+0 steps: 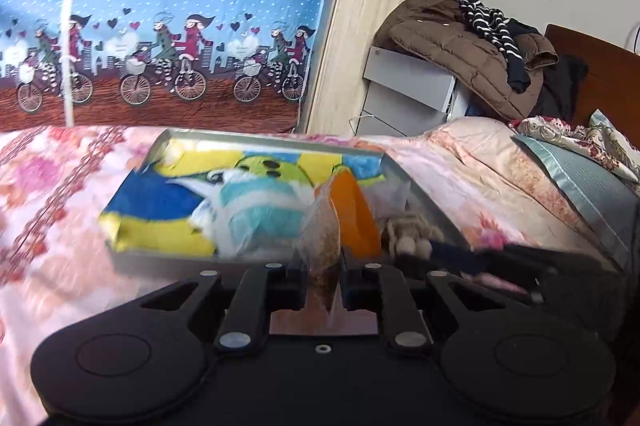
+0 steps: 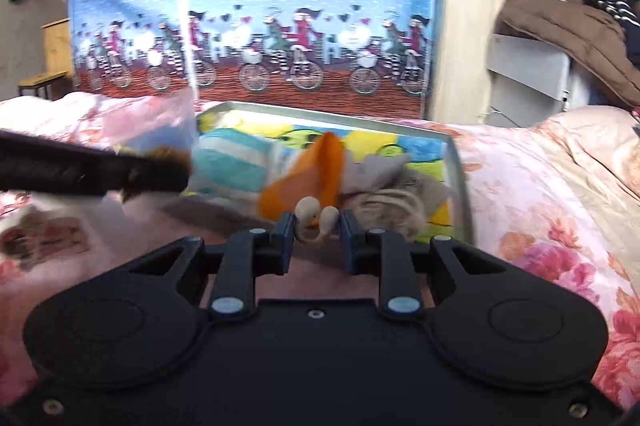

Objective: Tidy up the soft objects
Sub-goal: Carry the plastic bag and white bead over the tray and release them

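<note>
A grey metal tray (image 1: pixel 276 139) lies on the floral bedspread and holds soft things: a blue-yellow cartoon towel (image 1: pixel 160 202), a teal-striped white cloth (image 1: pixel 256 214), an orange cloth (image 1: pixel 354 218) and a grey drawstring pouch with beige cord and beads (image 1: pixel 408 230). My left gripper (image 1: pixel 323 282) is shut on a clear plastic sachet of brown granules (image 1: pixel 322 246) at the tray's near edge. My right gripper (image 2: pixel 318 228) is at the tray's near right, its jaws a little apart around the pouch's beige beads (image 2: pixel 316 216). The tray (image 2: pixel 456 162) and orange cloth (image 2: pixel 320 166) show there too.
The pink floral bedspread (image 1: pixel 460 162) surrounds the tray. A blue bicycle-print fabric wardrobe (image 1: pixel 160 6) stands behind the bed. Grey boxes with a brown jacket (image 1: pixel 452 42) sit at the right. The left gripper's arm (image 2: pixel 92 166) crosses the right wrist view at left.
</note>
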Motion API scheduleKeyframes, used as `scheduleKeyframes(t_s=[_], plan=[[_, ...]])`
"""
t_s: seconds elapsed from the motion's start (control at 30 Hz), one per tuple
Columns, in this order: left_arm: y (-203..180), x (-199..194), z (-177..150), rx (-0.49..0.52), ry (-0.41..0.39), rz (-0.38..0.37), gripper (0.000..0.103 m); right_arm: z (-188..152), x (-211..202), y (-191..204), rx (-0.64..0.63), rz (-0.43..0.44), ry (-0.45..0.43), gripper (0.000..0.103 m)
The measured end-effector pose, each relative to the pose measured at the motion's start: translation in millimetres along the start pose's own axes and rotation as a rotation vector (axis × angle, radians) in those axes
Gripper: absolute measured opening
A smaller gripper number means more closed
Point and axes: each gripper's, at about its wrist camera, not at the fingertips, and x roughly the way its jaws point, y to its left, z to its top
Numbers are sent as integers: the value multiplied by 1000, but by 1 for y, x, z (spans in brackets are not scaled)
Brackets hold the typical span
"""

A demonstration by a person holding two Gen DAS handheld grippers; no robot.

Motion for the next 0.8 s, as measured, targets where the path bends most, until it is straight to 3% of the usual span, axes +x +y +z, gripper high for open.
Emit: scheduleKeyframes(t_s=[0.17,0.37,0.6,0.8], plan=[[3,56,26,-34,37,7,17,7,16,-14,10,-32,-24,18],[14,101,29,-93,122,30,17,4,36,-21,25,-44,-8,18],[22,104,28,-145,137,18,18,5,34,-1,-30,-61,-11,20],[22,97,33,-148,153,30,33,5,31,7,-60,-65,-4,32]])
